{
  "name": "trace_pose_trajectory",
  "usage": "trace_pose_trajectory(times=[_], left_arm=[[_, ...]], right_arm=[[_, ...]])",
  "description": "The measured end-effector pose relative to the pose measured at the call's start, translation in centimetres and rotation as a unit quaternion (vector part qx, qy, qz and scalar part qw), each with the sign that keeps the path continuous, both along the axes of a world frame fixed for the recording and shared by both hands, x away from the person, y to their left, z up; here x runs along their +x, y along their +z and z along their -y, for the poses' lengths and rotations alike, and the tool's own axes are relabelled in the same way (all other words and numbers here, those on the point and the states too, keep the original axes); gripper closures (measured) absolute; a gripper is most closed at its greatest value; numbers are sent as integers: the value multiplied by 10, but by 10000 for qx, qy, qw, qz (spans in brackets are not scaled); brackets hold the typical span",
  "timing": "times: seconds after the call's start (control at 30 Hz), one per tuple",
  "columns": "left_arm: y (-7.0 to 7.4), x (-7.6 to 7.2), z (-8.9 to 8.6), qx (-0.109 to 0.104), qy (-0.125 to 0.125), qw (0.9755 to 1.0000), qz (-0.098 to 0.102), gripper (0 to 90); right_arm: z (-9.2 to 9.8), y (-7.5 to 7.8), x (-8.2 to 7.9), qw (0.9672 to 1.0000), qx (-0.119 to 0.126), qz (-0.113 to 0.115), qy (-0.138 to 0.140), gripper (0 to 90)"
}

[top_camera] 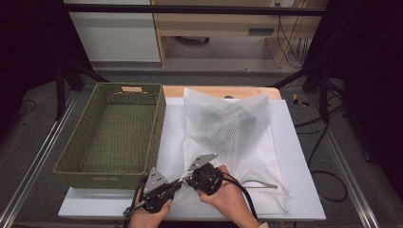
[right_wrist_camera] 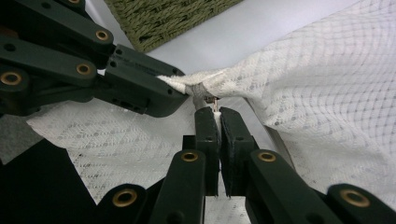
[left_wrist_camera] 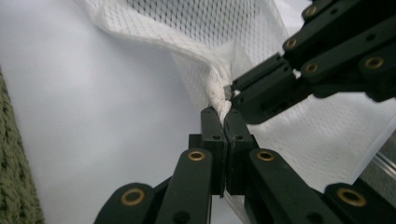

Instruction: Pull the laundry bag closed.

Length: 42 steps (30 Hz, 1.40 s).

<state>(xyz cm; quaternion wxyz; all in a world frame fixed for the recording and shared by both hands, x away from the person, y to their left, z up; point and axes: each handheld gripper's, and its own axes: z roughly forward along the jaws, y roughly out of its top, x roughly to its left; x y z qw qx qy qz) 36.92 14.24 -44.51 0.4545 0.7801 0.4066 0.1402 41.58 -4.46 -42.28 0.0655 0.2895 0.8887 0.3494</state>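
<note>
High view: white mesh laundry bag (top_camera: 233,137) lies flat on the white table (top_camera: 304,190), a dark bundled item (top_camera: 227,118) inside its far half; bag corner at 7 o'clock of the table is where both tools meet.
Left gripper (top_camera: 177,183): jaws clenched on the bunched hem of the bag; in the left gripper view (left_wrist_camera: 225,122) the pads pinch the gathered white edge.
Right gripper (top_camera: 187,180): jaws closed on a small metal tab, probably the zip pull (right_wrist_camera: 215,106), at the same corner; the right gripper view shows it nipped at the tips (right_wrist_camera: 217,116).
Grip rationale: one tool likely anchors the fabric so the other can draw the pull along without the mesh bunching.
Drawcord or zip line (top_camera: 259,185): runs toward 3 o'clock from the grip along the near hem.
Green woven basket (top_camera: 114,128): stands at 9 o'clock of the bag, just beside it, empty, probably the place for the contents.
Judged step: opening the bag, barely begun.
</note>
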Motion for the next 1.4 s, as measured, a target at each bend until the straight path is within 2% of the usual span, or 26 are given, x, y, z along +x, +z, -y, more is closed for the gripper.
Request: trace_pose_trajectory(times=[0.13, 0.27, 0.4, 0.5, 0.67, 0.87, 0.97, 1.23, 1.4], left_arm=[[-3, 2, -1, 201, -53, 9996, -196, 896], [-4, 4, -1, 248, -38, 9995, -206, 896], [-3, 7, -1, 286, -149, 9992, -222, 891], [0, 8, 0, 369, -278, 9987, -209, 851], [7, 9, 0, 383, -369, 9984, -196, 738], [11, 10, -5, 385, -389, 9983, -194, 747], [12, 12, -5, 488, -416, 9977, -212, 759], [9, 19, -3, 509, -511, 9970, -286, 798], [8, 21, -3, 481, -516, 9970, -312, 864]], right_arm=[[-5, 1, -3, 9997, -185, 122, 37, 873], [-7, 2, -6, 9994, -267, 190, 70, 873], [-8, 3, -6, 9992, -330, 221, 108, 872], [-9, 6, -5, 9988, -393, 255, 141, 872], [-11, 10, -5, 9985, -429, 289, 173, 872], [-12, 8, -5, 9985, -444, 245, 194, 871], [-12, 7, -5, 9985, -431, 238, 225, 871], [-12, 7, -4, 9986, -422, 195, 234, 871], [-12, 7, -4, 9986, -412, 189, 257, 871]])
